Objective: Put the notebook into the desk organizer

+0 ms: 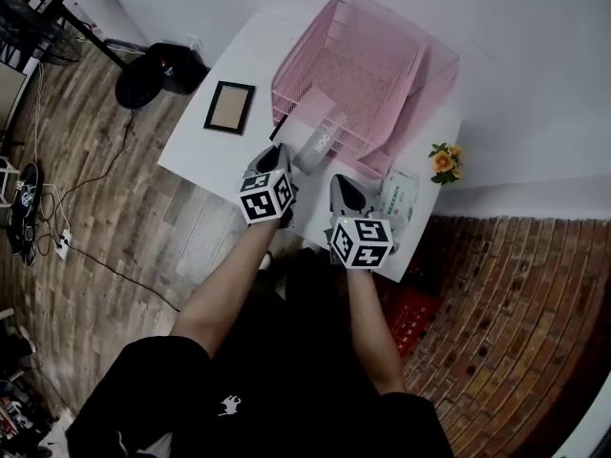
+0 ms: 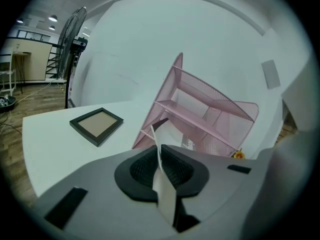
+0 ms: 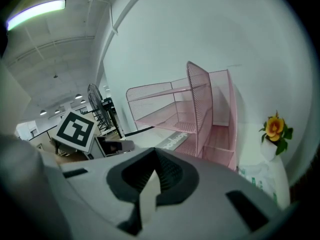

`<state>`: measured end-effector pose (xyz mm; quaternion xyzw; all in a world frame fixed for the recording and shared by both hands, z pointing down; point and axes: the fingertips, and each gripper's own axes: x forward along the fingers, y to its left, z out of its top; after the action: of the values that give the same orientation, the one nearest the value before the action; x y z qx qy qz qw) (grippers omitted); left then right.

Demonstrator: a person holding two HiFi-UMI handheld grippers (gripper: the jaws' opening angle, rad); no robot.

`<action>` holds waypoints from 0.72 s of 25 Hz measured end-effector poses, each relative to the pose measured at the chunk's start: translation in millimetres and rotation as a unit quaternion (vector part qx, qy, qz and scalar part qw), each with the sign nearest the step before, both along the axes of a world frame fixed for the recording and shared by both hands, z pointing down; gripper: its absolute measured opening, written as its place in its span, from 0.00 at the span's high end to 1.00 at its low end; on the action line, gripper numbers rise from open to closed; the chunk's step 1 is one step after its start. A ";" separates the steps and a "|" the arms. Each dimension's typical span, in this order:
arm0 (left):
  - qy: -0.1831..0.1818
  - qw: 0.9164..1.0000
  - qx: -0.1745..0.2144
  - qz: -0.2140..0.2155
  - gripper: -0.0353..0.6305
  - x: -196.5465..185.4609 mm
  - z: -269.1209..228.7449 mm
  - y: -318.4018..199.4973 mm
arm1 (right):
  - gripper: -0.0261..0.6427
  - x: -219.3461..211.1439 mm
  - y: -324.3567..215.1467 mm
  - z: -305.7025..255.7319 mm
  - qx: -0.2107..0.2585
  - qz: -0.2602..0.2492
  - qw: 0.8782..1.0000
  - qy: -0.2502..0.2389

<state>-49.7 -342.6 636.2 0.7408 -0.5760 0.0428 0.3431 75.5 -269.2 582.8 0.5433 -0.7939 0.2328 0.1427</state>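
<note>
Seemingly one notebook (image 1: 313, 130) leans into one organizer (image 1: 420, 74).

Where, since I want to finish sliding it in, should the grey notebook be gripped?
Pinch the thin grey notebook at its near edge, coming from the open front, fingers on its two flat faces. Its far end lies inside the pink wire-mesh organizer, so that edge is reachable; the left gripper holds it there.

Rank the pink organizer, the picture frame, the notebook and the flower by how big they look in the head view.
1. pink organizer, by far the largest.
2. picture frame and notebook: too alike to separate, and the notebook lies partly inside the organizer.
3. flower, the smallest.
</note>
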 end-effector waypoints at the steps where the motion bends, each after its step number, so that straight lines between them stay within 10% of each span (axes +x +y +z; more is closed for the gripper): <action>1: 0.000 1.000 -0.001 -0.002 0.91 1.8 0.7 -1.7 | 0.96 1.5 -0.7 0.5 -0.001 0.000 1.000 -0.001; 18: -0.004 1.000 -0.005 0.026 0.72 28.4 8.7 -13.3 | 0.96 22.8 -19.1 3.6 -0.006 0.005 1.000 -0.008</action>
<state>-21.3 -355.9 644.8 0.7533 -0.5578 0.0575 0.3437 98.3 -288.3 586.4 0.5447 -0.7909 0.2424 0.1379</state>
